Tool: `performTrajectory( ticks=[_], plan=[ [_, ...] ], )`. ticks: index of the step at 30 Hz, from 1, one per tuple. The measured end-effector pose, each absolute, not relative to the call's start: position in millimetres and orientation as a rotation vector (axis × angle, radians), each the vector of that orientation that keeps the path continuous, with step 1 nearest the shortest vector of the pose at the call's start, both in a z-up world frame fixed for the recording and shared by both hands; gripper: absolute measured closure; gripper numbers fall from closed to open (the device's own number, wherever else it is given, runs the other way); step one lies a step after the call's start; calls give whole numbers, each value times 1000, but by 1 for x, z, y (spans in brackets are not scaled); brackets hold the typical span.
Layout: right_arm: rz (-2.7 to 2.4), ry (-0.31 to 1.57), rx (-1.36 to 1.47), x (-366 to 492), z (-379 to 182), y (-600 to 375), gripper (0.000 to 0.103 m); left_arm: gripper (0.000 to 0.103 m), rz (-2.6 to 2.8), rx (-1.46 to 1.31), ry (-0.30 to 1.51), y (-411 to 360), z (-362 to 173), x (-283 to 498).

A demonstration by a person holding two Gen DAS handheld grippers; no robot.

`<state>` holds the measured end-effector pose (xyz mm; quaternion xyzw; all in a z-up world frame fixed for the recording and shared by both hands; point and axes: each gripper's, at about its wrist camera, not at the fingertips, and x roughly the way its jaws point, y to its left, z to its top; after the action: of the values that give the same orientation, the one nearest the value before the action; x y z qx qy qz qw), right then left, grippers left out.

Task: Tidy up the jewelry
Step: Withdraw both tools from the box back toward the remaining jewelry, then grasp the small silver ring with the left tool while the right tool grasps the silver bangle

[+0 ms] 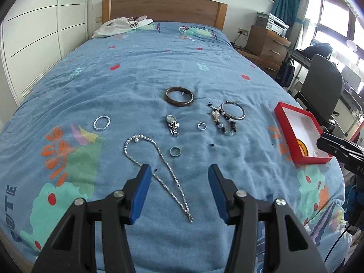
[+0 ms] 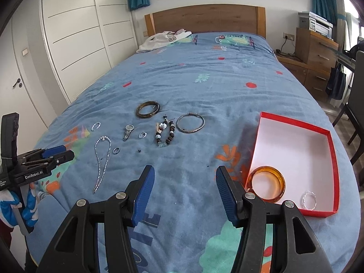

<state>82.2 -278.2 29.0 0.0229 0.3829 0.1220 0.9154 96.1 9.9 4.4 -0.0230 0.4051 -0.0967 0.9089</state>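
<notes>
Left wrist view: bed [image 1: 136,72] with blue patterned cover, wooden headboard [image 1: 163,6] at far end, white wardrobe doors [image 1: 34,34] on left, wooden drawer unit [image 1: 266,43] and dark chair [image 1: 323,86] on right. White garment [image 1: 120,27] crumpled near headboard. Jewelry spread mid-bed: brown bangle [image 1: 179,96], watch [image 1: 173,125], silver hoop [image 1: 233,110] touching beaded bracelet [image 1: 224,122], 2 small rings [image 1: 201,126] [image 1: 175,151], twisted silver bracelet [image 1: 102,122], long sparkly necklace [image 1: 157,168] running between the jaws. Left gripper [image 1: 179,173] open, nothing held, above the necklace. Red box [image 1: 293,136] with white interior at right, near bed edge.

Right wrist view: same bed [image 2: 193,72], door [image 2: 20,79] at far left. Red box [image 2: 332,159] just right of right gripper [image 2: 185,174]; inside, amber bangle [image 2: 266,184] and a twisted silver bracelet [image 2: 309,200], apart. Right gripper open, empty, over bare cover. Left gripper [image 2: 66,151] at left edge, held by gloved hand [image 2: 25,204].
</notes>
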Motion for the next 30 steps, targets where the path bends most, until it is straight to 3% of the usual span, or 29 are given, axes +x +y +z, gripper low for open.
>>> performTrajectory(
  ticks=[11, 21, 30],
  plan=[
    [256, 840, 87, 140, -10, -273, 47, 54, -308, -59, 890, 2, -35, 160],
    [259, 869, 113, 181, -36, -266, 47, 67, -342, -29, 937, -5, -67, 196],
    [264, 864, 120, 220, -49, -253, 47, 67, -330, -22, 958, 2, -85, 204]
  ],
)
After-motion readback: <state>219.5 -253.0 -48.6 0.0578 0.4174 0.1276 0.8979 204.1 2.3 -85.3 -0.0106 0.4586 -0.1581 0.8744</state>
